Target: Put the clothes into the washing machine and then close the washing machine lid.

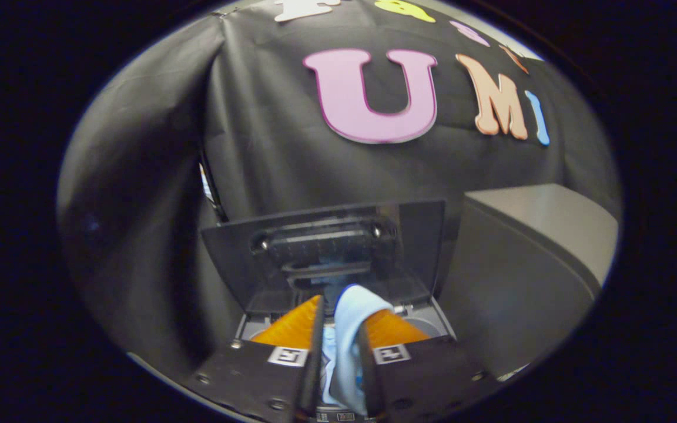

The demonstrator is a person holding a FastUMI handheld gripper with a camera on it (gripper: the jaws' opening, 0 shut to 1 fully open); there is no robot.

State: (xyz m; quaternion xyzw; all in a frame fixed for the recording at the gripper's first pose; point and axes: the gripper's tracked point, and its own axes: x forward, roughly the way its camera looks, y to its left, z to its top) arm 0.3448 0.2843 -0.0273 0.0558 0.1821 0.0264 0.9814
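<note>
The washing machine's [432, 320] tub lay mostly hidden behind the fingers — its contents could not be made out. The gripper [341, 329] was clamped on a light blue cloth [350, 329], which bunched between the two fingers and folded over the right one. Just beyond the fingers stood the dark lid [321, 252], raised upright — and to their right, a grey cabinet [526, 264] near the machine.

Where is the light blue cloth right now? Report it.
The light blue cloth is clamped between the tongs, held above the washing machine's open top, just before its raised dark lid.
</note>
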